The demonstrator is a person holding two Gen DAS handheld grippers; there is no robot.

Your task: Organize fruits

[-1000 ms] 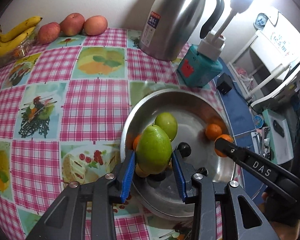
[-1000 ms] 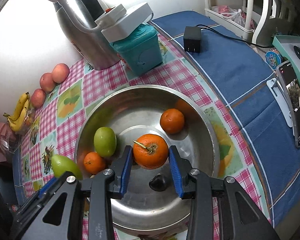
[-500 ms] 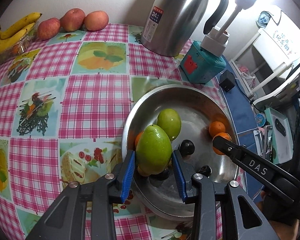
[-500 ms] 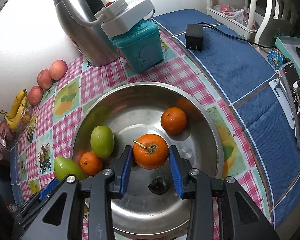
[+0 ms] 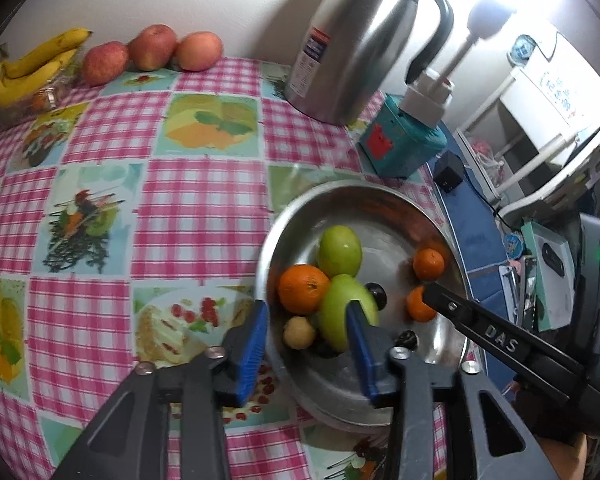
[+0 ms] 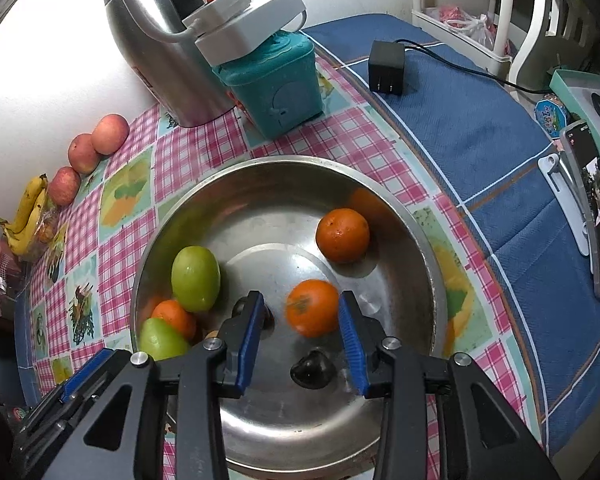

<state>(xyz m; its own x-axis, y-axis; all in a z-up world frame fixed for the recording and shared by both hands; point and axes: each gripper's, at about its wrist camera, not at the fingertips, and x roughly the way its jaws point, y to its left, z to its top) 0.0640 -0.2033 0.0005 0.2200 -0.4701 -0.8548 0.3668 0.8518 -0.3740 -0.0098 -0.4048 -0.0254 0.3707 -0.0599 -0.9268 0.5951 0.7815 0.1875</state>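
Note:
A steel bowl (image 5: 360, 186) (image 6: 284, 160) on the checked tablecloth holds the fruit. My left gripper (image 5: 307, 344) hovers over its near rim with its jaws opening. A long green fruit (image 5: 340, 312) lies loose in the bowl behind the right pad, against an orange (image 5: 303, 289). A rounder green fruit (image 5: 339, 251) (image 6: 196, 278) lies just beyond. My right gripper (image 6: 300, 336) stands open over the bowl's middle. Below it is a blurred orange (image 6: 313, 308), near the right pad and clear of the left one. Another orange (image 6: 342, 234) rests at the far side.
A steel jug (image 5: 352, 40) and a teal box (image 5: 400, 148) stand behind the bowl. Three apples (image 5: 152, 46) and bananas (image 5: 32, 64) line the far wall. On the blue cloth to the right are a charger (image 6: 386, 68) and a phone (image 6: 596, 208).
The left jaws spread and the long green fruit dropped into the bowl beside an orange. The orange between the right pads came loose, sank lower and turned.

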